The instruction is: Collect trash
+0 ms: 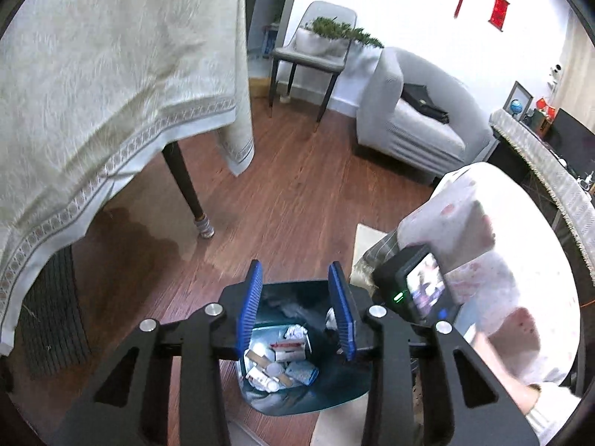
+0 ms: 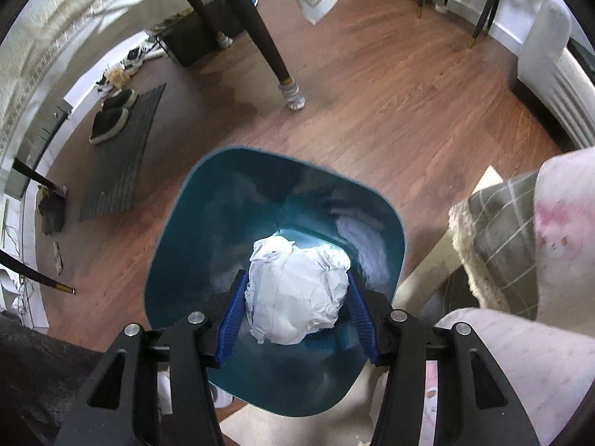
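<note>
While both claws hang over the one teal bin:
Right gripper point(image 2: 296, 306): pinching one crumpled paper ball point(image 2: 297, 291) above the bin point(image 2: 178, 245) mouth.
Left gripper point(image 1: 296, 312): spread, holding nothing.
Bin contents: several small boxes point(image 1: 288, 349), uncounted.
Beyond the bin: one table leg point(image 2: 260, 33), two slippers point(image 2: 111, 119).

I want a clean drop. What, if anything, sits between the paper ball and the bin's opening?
Nothing visible: the right tongs hold the crumpled paper ball directly over the open teal bin, whose mouth is uncovered.
</note>
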The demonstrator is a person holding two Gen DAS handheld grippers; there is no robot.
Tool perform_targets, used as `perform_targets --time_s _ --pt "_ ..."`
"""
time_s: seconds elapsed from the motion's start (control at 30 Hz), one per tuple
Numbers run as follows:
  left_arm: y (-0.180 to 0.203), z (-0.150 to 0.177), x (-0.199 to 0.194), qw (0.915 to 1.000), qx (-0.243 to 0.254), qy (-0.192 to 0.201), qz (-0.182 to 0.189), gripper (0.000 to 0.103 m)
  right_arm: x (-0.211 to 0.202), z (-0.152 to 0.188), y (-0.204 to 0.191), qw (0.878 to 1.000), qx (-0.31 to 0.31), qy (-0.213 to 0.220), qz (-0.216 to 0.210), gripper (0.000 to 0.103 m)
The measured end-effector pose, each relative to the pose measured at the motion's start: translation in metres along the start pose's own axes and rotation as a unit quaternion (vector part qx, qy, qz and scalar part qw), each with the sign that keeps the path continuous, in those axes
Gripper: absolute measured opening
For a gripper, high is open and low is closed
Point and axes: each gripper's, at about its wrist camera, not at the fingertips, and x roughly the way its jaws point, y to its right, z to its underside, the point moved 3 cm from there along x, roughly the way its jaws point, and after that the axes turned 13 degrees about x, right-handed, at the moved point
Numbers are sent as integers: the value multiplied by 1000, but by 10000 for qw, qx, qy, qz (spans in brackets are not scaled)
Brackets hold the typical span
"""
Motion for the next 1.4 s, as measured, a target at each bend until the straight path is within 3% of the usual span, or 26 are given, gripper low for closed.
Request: perform_targets --time_s 0.17,0.3,0.4,0.6,0.73,0.83,1.0,1.13,1.33,1.4 --pt "2 -7 -5 9999 70 94 -55 38 12 9 1 9997 -63 -215 25 56" --pt "2 -13 -9 9999 55 141 -46 38 15 18 -1 9993 -128 -340 26 71" --pt "4 -18 -13 9997 42 221 -40 38 12 24 -3 9992 -181 -364 25 71" --pt "15 -25 -10 9995 189 220 -145 38 -19 24 1 9998 -131 -118 9 72" --pt "24 -32 -21 9985 395 322 -210 40 -69 25 0 9992 -13 297 -265 72" --pt "28 -41 -42 9967 524 495 -385 50 -108 26 -1 9971 5 731 -199 79" --pt "41 -47 -86 9928 705 823 -515 85 -182 40 1 9888 63 1486 -151 85" --pt "53 -49 -108 9925 632 919 -507 94 -230 55 14 9815 191 1904 -20 89" --pt "85 -41 -133 9889 853 1014 -678 98 -281 83 37 9706 423 2363 193 93" --pt "94 -35 -138 9881 918 1006 -720 98 -295 96 46 9656 452 2539 333 99"
